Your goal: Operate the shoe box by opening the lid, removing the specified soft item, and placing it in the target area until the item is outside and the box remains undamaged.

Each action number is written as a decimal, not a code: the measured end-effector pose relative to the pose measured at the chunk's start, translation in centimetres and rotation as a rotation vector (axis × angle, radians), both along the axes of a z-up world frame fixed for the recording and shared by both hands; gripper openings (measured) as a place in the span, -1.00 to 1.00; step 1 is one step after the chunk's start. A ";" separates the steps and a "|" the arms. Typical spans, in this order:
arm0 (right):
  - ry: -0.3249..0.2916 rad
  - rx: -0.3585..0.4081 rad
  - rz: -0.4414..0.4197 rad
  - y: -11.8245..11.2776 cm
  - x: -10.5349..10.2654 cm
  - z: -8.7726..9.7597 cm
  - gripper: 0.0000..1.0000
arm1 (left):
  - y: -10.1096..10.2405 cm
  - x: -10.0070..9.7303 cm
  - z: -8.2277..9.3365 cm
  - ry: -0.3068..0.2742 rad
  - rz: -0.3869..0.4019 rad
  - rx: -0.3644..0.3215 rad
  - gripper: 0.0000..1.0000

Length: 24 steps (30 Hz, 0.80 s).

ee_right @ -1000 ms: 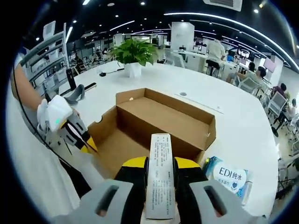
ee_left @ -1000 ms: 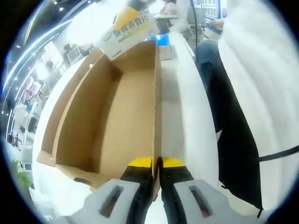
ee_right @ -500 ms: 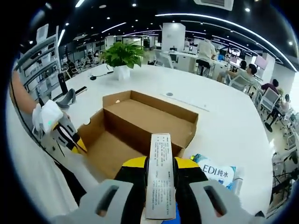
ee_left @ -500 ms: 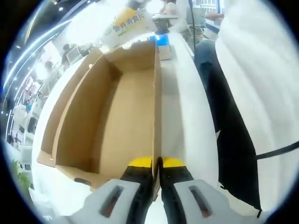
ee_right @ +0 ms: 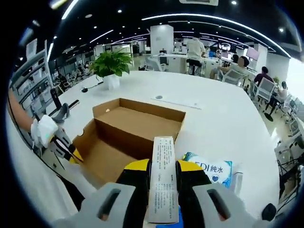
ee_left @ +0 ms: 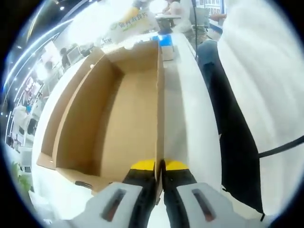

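The brown cardboard shoe box (ee_left: 118, 114) stands open on the white table, its inside bare. My left gripper (ee_left: 160, 166) is shut on the box's near side wall, yellow-tipped jaws pinching the cardboard edge. Beyond the box's far end hangs a white and yellow-green printed pack (ee_left: 130, 21). In the right gripper view my right gripper (ee_right: 162, 167) is shut on this white pack (ee_right: 162, 190), held above the table on the near side of the box (ee_right: 133, 126). The left gripper (ee_right: 64, 145) shows at the box's left corner, held by a gloved hand.
A blue and white wipes pack (ee_right: 209, 172) lies on the table right of the box. A potted plant (ee_right: 111, 66) stands far behind it. The person's white clothing (ee_left: 256, 71) fills the right of the left gripper view. People sit at desks in the background.
My right gripper has carried the white pack up and away from the box, which now looks smaller and farther. The left gripper has kept its hold on the box wall.
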State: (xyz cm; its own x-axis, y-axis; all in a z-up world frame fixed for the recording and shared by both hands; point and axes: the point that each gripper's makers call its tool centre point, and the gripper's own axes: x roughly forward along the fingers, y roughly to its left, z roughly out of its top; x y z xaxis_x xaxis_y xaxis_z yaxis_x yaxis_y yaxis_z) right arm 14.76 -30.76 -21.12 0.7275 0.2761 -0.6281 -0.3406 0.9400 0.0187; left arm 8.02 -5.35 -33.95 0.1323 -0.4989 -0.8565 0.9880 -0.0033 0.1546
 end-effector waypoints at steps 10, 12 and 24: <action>0.000 -0.001 -0.018 -0.6 -0.3 -0.7 -0.62 | 0.0 0.0 0.0 0.001 0.004 0.002 -0.94; 0.006 -0.024 -0.017 -0.5 -0.6 -1.1 -0.62 | 0.0 0.0 0.0 0.002 0.005 0.002 -0.94; 0.007 -0.047 -0.082 -3.9 -1.2 -0.8 -0.61 | 0.0 0.0 0.0 0.004 0.001 0.001 -0.94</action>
State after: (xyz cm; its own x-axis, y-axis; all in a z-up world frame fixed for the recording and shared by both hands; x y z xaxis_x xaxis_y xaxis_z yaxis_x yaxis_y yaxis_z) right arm 13.54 -34.64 -21.90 0.7421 0.1862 -0.6439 -0.2627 0.9646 -0.0238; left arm 8.05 -5.33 -33.98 0.1297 -0.4977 -0.8576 0.9885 -0.0027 0.1511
